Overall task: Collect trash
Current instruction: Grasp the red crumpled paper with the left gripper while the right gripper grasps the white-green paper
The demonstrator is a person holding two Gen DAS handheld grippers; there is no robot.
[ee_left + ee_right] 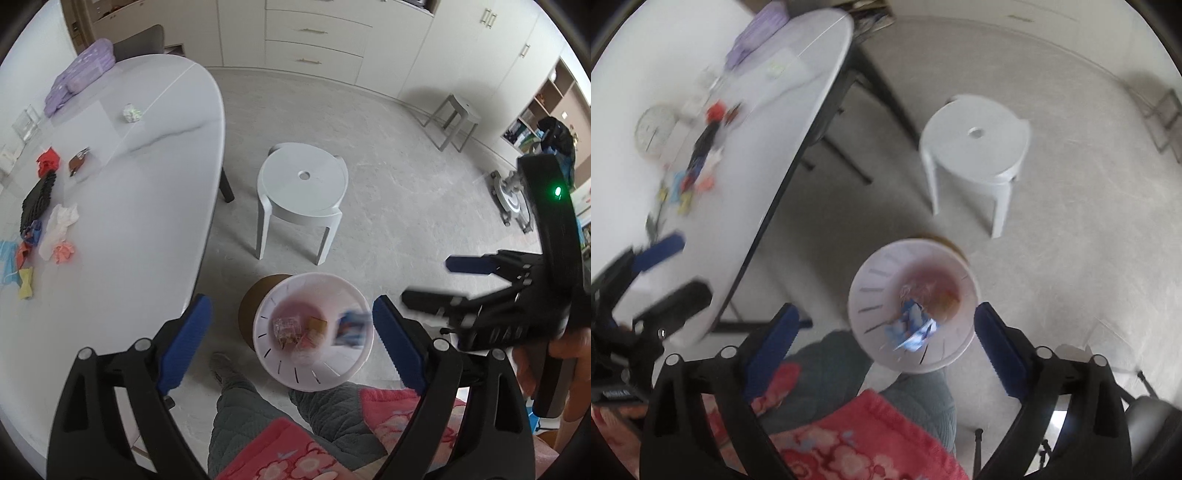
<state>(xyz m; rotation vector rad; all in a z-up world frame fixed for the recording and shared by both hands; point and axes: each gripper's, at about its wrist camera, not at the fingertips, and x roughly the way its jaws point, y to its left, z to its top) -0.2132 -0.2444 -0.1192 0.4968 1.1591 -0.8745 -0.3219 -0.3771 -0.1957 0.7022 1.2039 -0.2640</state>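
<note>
Both tongs hang over the white bin (pixel 314 373) on the floor by the person's legs; the left gripper (pixel 291 347) is spread wide with nothing between its blue pads, and the right gripper (pixel 882 339) is spread just as wide and equally empty. A blue wrapper (pixel 916 328) shows blurred inside the bin's mouth, with a few other scraps lying at the bottom; I judge it has just been let go, though the blur keeps me from saying whether it has settled.

What the coming move turns on is the table (pixel 147 206); it stands to the left of both grippers, up and away from the bin, and the remaining rubbish lies on it: a pink crumpled scrap (pixel 62 253), a white tissue (pixel 59 225) just beside it, a yellow wrapper (pixel 26 282) near the edge, a red wrapper (pixel 47 161) farther back, and a pale paper ball (pixel 132 112) well apart from the rest. The tissue's long axis seems to run away from the person, so jaws closing across it would suit; the left gripper is on the table's side and looks the nearer of the two; the right would have to cross over the bin. The grey stool (pixel 303 184) stands beyond the bin, out of that path.
</note>
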